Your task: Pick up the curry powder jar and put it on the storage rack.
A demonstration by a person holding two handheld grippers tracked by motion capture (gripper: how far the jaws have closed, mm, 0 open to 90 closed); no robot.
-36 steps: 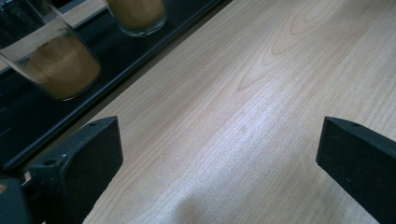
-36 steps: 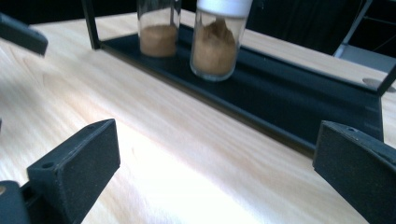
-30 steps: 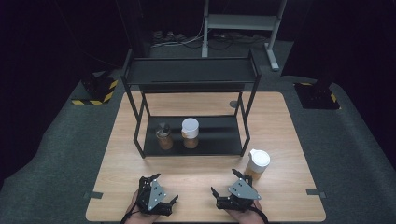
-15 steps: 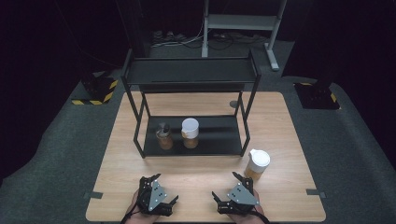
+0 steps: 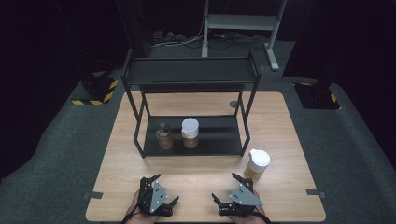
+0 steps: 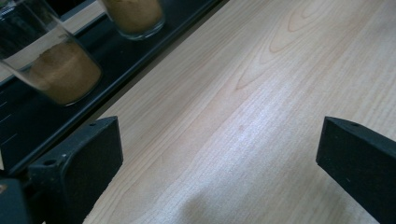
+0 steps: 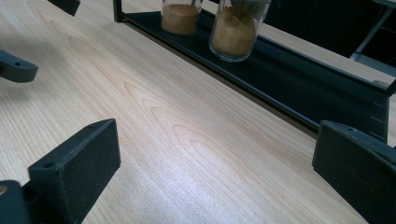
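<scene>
1. Two grippers, left gripper (image 5: 163, 193) and right gripper (image 5: 233, 189), at the near edge of the table (image 5: 280, 140); jaws of both spread wide, nothing between them.
2. One white-lidded jar (image 5: 257, 164) of brown powder, standing on the table just right of the rack (image 5: 191, 74), near the right gripper.
3. Two more jars on the rack's bottom shelf: one lidded (image 5: 190, 133), one with no white lid (image 5: 164, 136).
4. Handling note, as judgement: approach the table jar level with the right gripper, clasp its glass body below the lid, keep it upright.
</scene>
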